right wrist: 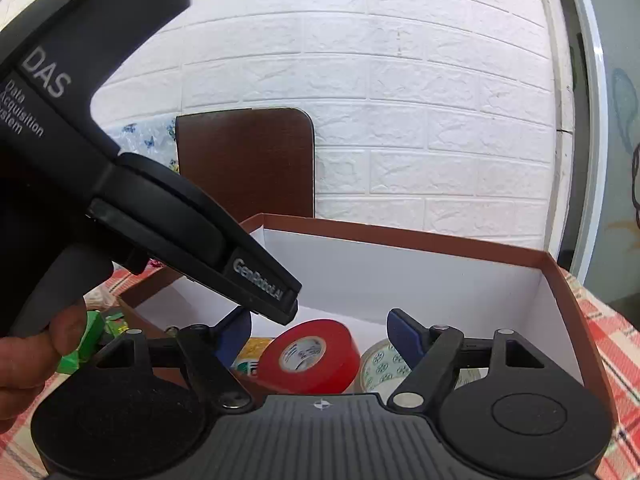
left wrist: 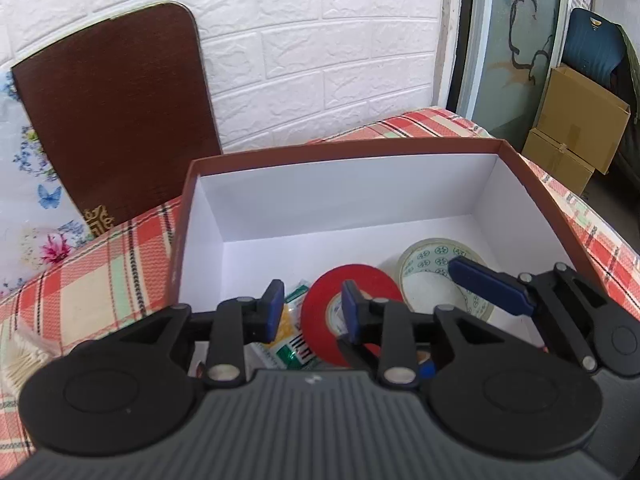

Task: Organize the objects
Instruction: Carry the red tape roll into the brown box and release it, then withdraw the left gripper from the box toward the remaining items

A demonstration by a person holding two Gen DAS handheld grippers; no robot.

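A brown box with white inside [left wrist: 344, 200] stands on the plaid cloth; it also shows in the right wrist view [right wrist: 440, 280]. Inside lie a red tape roll [left wrist: 320, 312] [right wrist: 316, 350], a clear patterned tape roll [left wrist: 432, 268] [right wrist: 380, 364] and a green-and-yellow packet [left wrist: 292, 340] [right wrist: 250, 360]. My left gripper [left wrist: 310, 310] is open over the packet and the red roll's edge, holding nothing. My right gripper [right wrist: 320, 334] is open above the red roll, empty. One of its blue fingers [left wrist: 488, 286] shows in the left wrist view over the clear roll. The left gripper's body [right wrist: 120, 184] crosses the right wrist view.
A dark brown board [left wrist: 116, 120] leans on the white brick wall behind the box. Cardboard boxes [left wrist: 576, 136] stand on the floor at the right. Green packets [right wrist: 92, 340] lie left of the box by my hand. The plaid cloth [left wrist: 100, 280] surrounds the box.
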